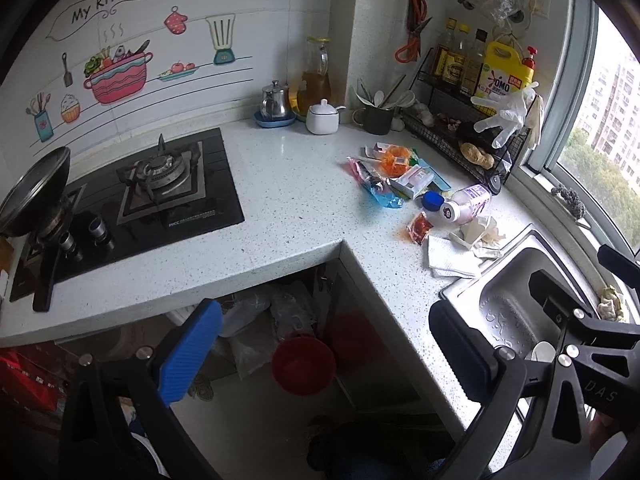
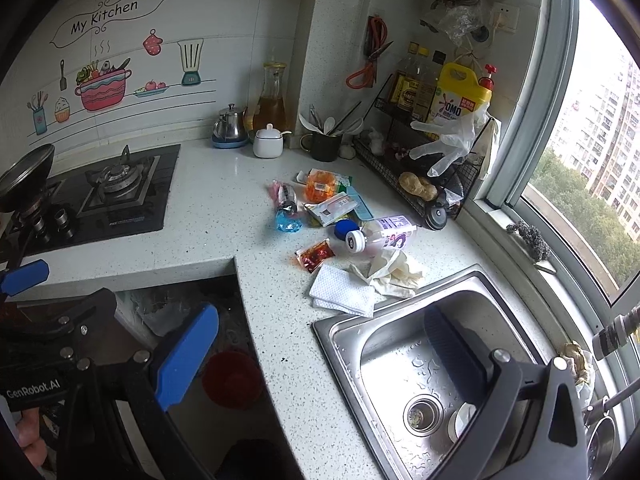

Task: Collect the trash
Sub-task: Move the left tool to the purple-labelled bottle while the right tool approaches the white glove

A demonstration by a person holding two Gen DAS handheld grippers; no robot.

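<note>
A pile of trash lies on the white counter [image 1: 304,208] between the stove and the sink: a white plastic bottle [image 1: 466,204] [image 2: 380,234] with a loose blue cap [image 1: 433,200] [image 2: 346,227], a red sauce packet [image 1: 419,227] [image 2: 316,256], white tissues [image 1: 452,258] [image 2: 344,290], crumpled gloves [image 2: 394,272], an orange wrapper [image 1: 396,160] [image 2: 320,186] and a blue-pink wrapper [image 1: 376,186] [image 2: 286,212]. My left gripper [image 1: 324,354] is open and empty, held back from the counter's inner corner. My right gripper [image 2: 320,360] is open and empty, above the sink's near edge.
A steel sink [image 1: 516,300] [image 2: 404,360] sits right of the trash. A gas stove [image 1: 160,184] [image 2: 108,192] with a pan [image 1: 34,192] is at the left. A wire rack [image 1: 460,132] [image 2: 420,168] with bottles stands behind the trash. A red bin [image 1: 304,364] [image 2: 232,378] sits on the floor under the counter.
</note>
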